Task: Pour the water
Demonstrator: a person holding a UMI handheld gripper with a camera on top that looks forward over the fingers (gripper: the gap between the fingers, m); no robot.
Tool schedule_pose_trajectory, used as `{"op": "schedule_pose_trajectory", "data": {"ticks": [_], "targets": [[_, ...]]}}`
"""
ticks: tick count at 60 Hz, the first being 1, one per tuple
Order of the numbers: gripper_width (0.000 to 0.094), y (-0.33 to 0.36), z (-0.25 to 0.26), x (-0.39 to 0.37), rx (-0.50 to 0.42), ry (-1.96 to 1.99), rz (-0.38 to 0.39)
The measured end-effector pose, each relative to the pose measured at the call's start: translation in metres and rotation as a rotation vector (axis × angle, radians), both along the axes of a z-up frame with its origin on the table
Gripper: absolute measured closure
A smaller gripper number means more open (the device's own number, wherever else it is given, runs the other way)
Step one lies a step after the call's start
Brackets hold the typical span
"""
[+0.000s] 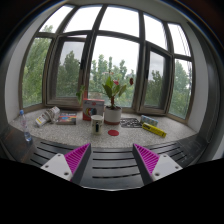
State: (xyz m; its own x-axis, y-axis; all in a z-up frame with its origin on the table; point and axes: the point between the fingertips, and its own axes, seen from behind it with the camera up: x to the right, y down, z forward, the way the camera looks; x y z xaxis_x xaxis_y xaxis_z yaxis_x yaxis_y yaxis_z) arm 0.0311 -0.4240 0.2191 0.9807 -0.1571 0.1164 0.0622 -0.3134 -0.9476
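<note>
Right, the tool point(112, 160) hangs wide open, nothing between its purple pads point(76, 157). A clear bottle point(26, 128), likely the water, stands upright far off to the left on the window surface point(150, 137), well beyond the fingers. The potted plant point(113, 100) sits dead ahead. I'd judge a leftward swing comes first.

**The gripper is open and holds nothing**

The gripper point(112, 160) points straight ahead, level, toward the far side of the room. Its two fingers are near us and stand well apart, one on the left and one on the right. Each finger has a bright pink pad point(77, 157) on its inner side. Nothing sits between the fingers. They touch nothing.
</note>
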Motion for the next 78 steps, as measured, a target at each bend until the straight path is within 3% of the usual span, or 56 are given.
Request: {"op": "schedule_pose_trajectory", "data": {"ticks": [23, 32, 41, 60, 78], "targets": [[0.0072, -0.030, -0.067, -0.057, -0.125, 0.007, 0.006], [0.0071, -0.050, -0.108, -0.141, -0.177, 0.042, 0.052], [0.0081, -0.038, -0.126, -0.265, -0.164, 0.107, 0.116], [0.0078, 0.098, -0.119, -0.503, -0.045, 0.172, 0.266], [0.0127, 0.241, -0.136, -0.558, 0.048, 0.068, 0.224]]}}
